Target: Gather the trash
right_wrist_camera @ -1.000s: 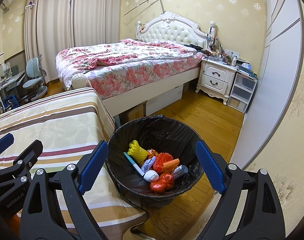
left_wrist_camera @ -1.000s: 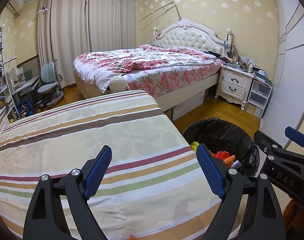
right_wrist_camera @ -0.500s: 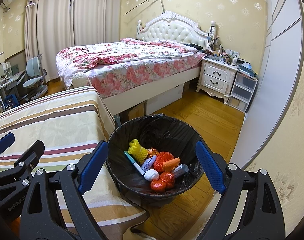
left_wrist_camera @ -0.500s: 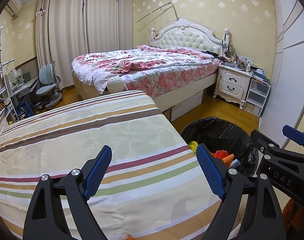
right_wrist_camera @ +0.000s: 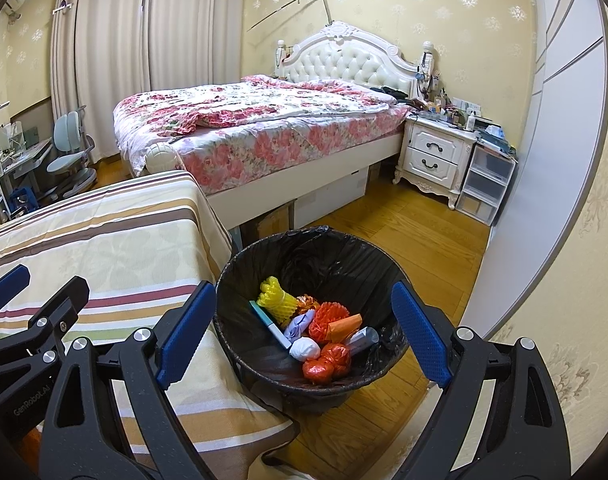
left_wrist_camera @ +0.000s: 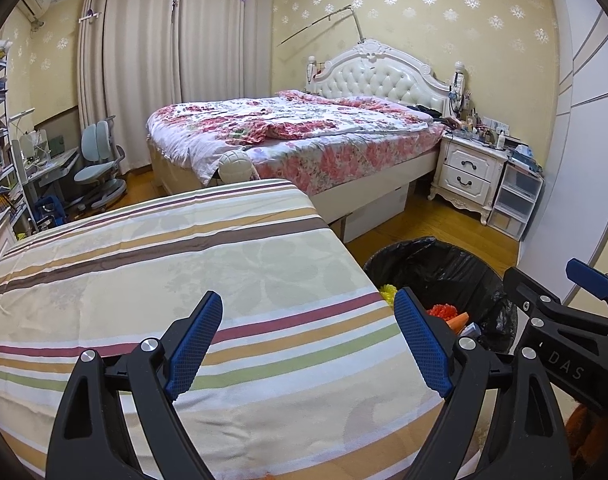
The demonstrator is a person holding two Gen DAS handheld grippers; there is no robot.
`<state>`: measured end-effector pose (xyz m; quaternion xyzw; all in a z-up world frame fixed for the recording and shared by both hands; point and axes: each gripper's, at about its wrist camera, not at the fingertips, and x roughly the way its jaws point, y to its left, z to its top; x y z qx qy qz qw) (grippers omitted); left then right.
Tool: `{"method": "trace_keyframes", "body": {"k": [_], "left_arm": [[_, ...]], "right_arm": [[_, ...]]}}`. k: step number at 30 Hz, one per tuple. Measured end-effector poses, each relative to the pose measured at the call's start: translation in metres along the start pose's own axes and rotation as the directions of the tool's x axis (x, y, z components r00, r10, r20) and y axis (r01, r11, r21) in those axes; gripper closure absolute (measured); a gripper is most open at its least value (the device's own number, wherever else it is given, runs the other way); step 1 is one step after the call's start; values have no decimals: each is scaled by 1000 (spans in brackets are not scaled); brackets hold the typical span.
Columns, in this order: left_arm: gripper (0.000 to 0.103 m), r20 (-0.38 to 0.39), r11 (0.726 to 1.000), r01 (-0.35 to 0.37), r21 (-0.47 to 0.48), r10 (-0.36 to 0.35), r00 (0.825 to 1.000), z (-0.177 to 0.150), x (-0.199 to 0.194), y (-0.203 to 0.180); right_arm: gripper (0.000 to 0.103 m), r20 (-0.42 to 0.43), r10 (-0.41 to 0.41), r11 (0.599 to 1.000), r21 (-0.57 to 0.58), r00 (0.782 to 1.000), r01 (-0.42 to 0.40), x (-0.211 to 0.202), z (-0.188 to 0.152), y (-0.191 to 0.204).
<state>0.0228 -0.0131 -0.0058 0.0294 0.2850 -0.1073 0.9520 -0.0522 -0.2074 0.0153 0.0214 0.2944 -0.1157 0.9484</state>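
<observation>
- The left tool (left_wrist_camera: pixel 308 340) stands wide with nothing between its blue, cross-hatched pads, over a counter (left_wrist_camera: pixel 152 280) covered in a striped cloth.
- The right tool (right_wrist_camera: pixel 304 330) is equally wide and empty, above the trash bin (right_wrist_camera: pixel 240 356).
- The bin is round, lined with a crinkled black bag, and stands on the wooden floor (right_wrist_camera: pixel 416 232) just beside the counter's right edge.
- The trash lies in the bin's bottom: yellow foam netting (right_wrist_camera: pixel 276 298), a pen (right_wrist_camera: pixel 270 324), a white wad (right_wrist_camera: pixel 305 349), and red (right_wrist_camera: pixel 326 362) and orange (right_wrist_camera: pixel 328 316) crumpled pieces.
- Open floor runs past the bin toward the flowered bed (right_wrist_camera: pixel 264 128) and the white nightstand (right_wrist_camera: pixel 432 158).
- Only the right view shows the bin's whole contents; the left view shows its far rim (left_wrist_camera: pixel 416 246) and more counter.
</observation>
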Motion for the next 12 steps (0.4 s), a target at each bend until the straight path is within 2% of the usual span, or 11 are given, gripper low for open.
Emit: {"method": "trace_keyframes", "body": {"k": [4,12], "left_arm": [[17,0,1000,-27,5,27,1000,-1,2,1],[17,-57,998,-52,-24,51,997,-5,13,20]], "right_arm": [[16,0,2,1000,-1,1000,-2,-1,0,1],[16,-9,21,1000,-19,1000,-21,0,-8,11]]}}
